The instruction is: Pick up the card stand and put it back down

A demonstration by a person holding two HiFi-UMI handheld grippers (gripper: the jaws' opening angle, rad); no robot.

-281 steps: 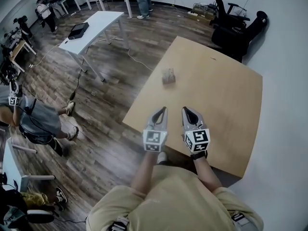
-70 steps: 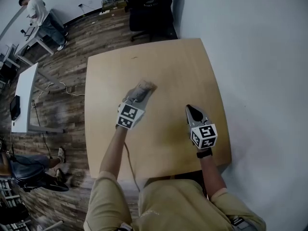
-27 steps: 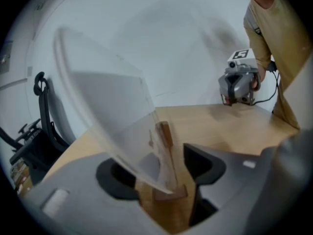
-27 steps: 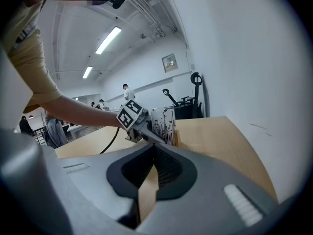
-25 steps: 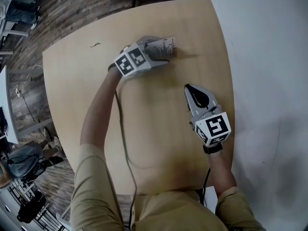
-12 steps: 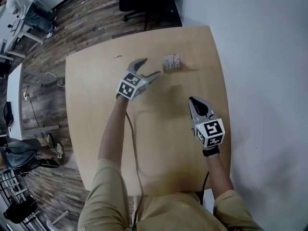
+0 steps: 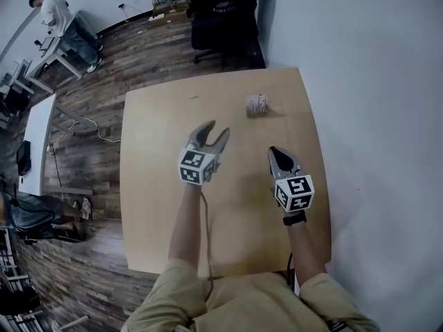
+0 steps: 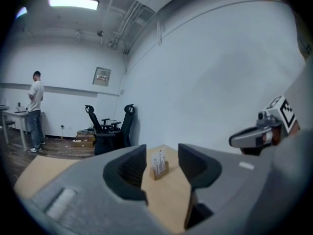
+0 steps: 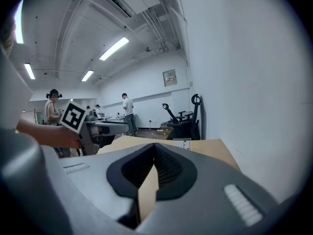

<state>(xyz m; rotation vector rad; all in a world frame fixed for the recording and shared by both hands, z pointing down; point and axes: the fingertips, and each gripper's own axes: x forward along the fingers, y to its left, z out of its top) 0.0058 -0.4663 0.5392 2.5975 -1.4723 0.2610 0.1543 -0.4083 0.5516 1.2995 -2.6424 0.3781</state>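
Card stand (image 7: 257, 104) — distant, detail unclear

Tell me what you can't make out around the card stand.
Print on the card stand: too small in the head view, blurred in the left gripper view.
Its base: hidden behind the right gripper in its own view.
Near edge of the table: under the person's torso, head view.

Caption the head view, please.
The card stand sits on the table beyond the left gripper, jaws closing empty, and shut right gripper.
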